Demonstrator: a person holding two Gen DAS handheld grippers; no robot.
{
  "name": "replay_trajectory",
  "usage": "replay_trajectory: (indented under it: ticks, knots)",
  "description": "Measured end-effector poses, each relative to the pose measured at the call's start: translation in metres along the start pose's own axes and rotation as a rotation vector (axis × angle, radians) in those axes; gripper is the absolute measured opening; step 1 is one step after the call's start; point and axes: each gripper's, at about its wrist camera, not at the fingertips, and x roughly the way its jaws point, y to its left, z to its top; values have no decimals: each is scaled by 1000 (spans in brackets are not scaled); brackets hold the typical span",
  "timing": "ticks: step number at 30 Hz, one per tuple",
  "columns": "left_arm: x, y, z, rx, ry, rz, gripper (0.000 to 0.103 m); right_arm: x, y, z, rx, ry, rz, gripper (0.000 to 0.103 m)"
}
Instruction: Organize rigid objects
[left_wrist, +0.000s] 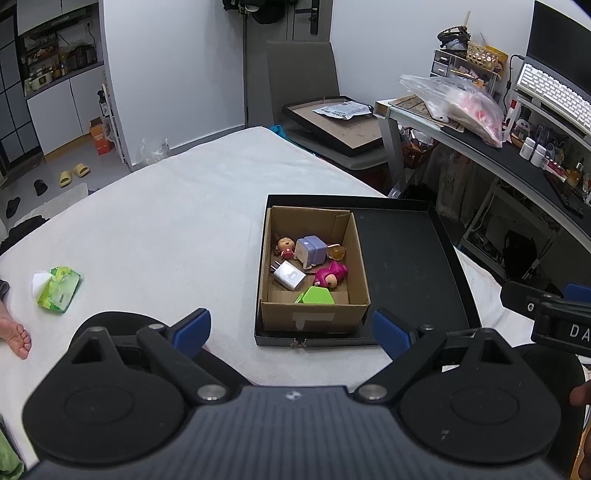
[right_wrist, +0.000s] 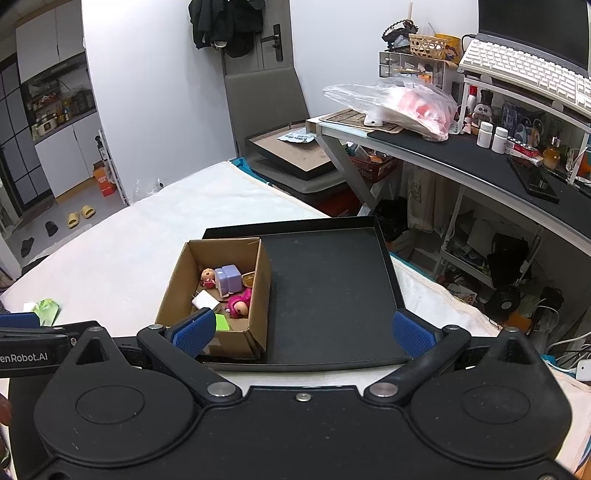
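Both the left gripper (left_wrist: 291, 332) and right gripper (right_wrist: 303, 334) hover spread wide and empty before a cardboard box (left_wrist: 314, 315) of small toys (left_wrist: 330, 275) sitting in a black tray (left_wrist: 406, 258) on a white bed (left_wrist: 166, 206), a green tissue pack (left_wrist: 59, 290) well apart to the left.

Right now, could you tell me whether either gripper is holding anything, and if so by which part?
Nothing is held. The left gripper and right gripper both have their jaws wide apart and bare, short of the cardboard box of small items.
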Motion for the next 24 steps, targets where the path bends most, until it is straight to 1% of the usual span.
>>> replay_trajectory:
  ticks: [7, 24]
  knots:
    - [-2, -3, -1, 10, -10, 1, 93, 1, -1, 0, 0, 6, -1, 103]
    - [0, -2, -3, 14, 4, -8, 94, 3, 0, -2, 1, 12, -8, 103]
